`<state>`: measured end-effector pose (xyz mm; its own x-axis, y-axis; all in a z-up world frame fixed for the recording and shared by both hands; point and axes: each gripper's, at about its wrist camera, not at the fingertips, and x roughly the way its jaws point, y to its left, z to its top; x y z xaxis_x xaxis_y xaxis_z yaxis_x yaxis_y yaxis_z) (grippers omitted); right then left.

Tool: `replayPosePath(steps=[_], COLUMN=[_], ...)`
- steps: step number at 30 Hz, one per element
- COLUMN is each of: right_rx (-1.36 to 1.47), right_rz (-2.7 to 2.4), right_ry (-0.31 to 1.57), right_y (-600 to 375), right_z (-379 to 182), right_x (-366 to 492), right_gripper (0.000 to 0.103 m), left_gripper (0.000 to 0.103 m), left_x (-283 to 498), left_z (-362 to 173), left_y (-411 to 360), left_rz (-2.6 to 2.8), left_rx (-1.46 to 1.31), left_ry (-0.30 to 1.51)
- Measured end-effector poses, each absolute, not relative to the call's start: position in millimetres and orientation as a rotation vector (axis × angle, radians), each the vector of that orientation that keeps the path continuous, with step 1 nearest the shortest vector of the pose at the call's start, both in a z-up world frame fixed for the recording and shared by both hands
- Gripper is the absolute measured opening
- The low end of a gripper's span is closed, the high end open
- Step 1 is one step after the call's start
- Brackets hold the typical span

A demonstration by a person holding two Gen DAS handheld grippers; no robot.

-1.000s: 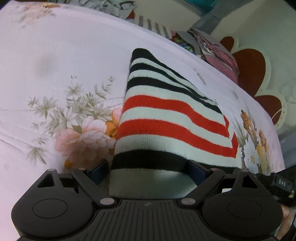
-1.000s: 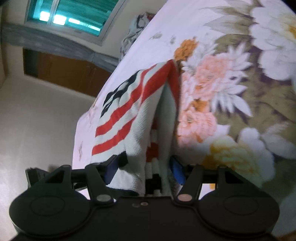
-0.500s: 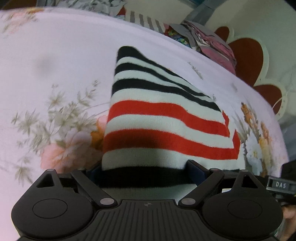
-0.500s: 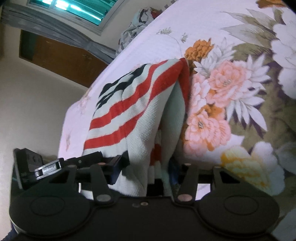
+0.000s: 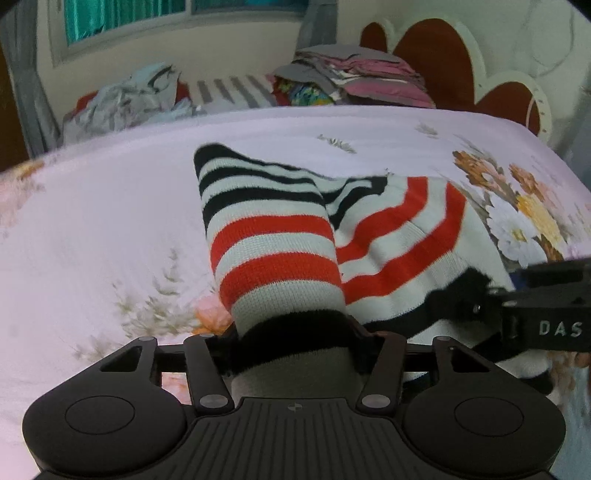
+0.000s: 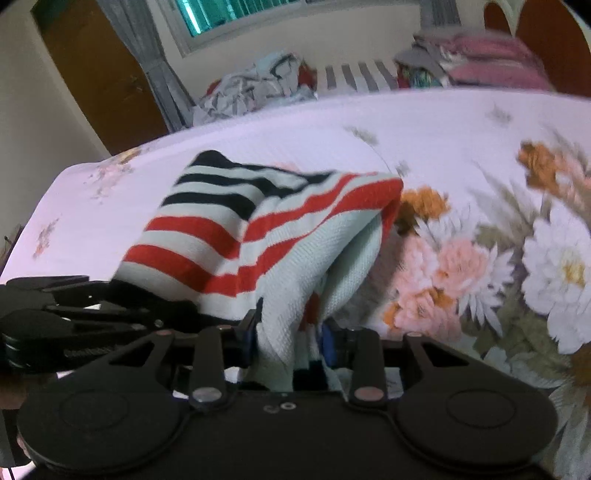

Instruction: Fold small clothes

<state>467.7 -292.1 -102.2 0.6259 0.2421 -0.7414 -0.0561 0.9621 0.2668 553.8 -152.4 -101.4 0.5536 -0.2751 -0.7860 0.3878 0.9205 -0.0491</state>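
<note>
Left gripper [image 5: 293, 341]: jaws closing on the black hem of a striped knit garment [image 5: 273, 251], bunched between the pads. The garment, red, white and black, is lifted at its near edge off the floral bedsheet [image 5: 92, 229]. Right gripper [image 6: 290, 341]: jaws closing on a white fold of the same garment. Piled clothes [image 5: 351, 79] lie beyond.

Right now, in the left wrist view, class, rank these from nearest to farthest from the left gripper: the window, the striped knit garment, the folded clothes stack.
1. Striped knit garment: its hem lies between the closing jaws of the left gripper.
2. Folded clothes stack: beyond the floral bedspread, upper right.
3. Window: on the back wall, upper left.
</note>
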Motion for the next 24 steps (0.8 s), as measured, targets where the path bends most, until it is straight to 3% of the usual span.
replayPosePath(steps=[13,24], right_rx=[0.142,0.18], right_rz=[0.276,0.37], right_ry=[0.822,0.821], right_y=[-168.2,-47.7], right_z=[-71.0,-90.0], right_x=[475.8,497.4], right_gripper=[0.032,0.032], left_gripper=[0.054,0.054], left_x=[527.0,528.0], left_z=[-70.6,-91.7], left_y=[-17.6,118.0], left_rz=[-0.314,-0.22], left_rx=[0.12,0.112], left_ry=[0.846,0.862])
